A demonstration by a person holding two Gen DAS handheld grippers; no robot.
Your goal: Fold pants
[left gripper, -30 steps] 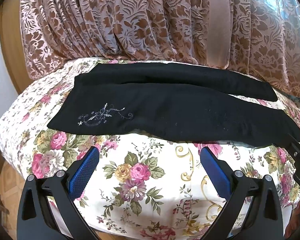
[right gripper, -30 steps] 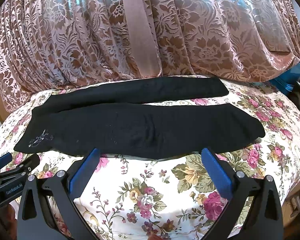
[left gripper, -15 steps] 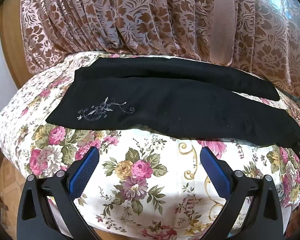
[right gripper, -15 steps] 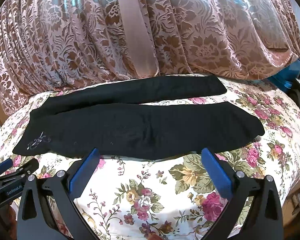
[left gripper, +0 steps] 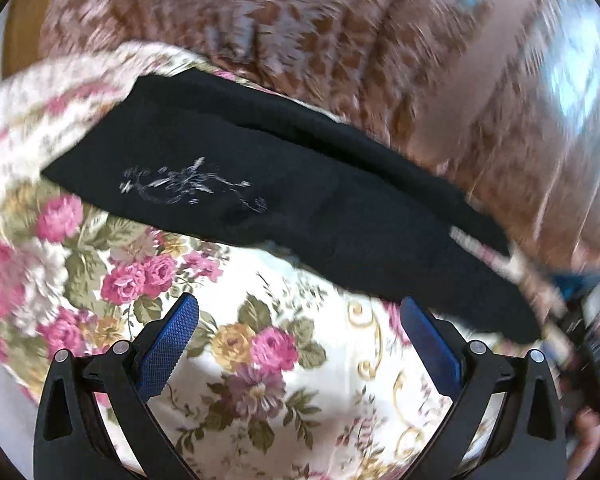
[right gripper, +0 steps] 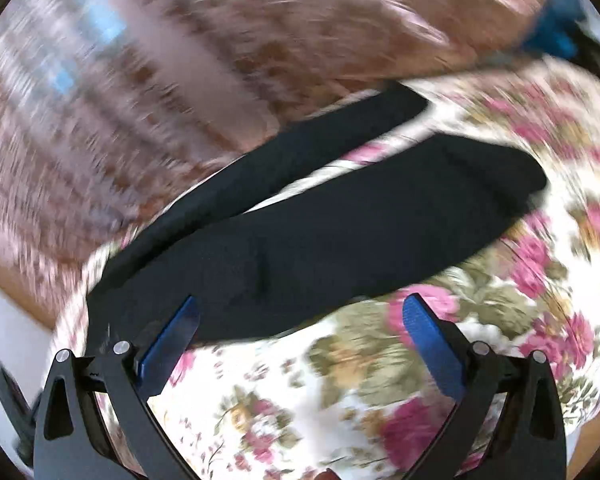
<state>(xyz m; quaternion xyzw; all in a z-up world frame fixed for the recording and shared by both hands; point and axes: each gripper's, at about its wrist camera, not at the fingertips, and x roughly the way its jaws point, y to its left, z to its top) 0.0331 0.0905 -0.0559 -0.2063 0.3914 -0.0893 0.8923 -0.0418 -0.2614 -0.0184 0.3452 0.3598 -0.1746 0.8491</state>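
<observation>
Both views have tilted and blurred since half a second ago. Left gripper point(left gripper: 299, 334) and right gripper point(right gripper: 300, 330) have fingers wide, empty. Black fabric pants point(right gripper: 340, 236) lie untouched on floral bedspread point(left gripper: 284, 360); we judge the approach begun.

Black pants point(left gripper: 308, 216); rose-floral cream sheet point(left gripper: 284, 360); seemingly brown-patterned curtain point(left gripper: 284, 24).

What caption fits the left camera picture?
Open left gripper hovers near black pants lying on a flowery cloth.
</observation>
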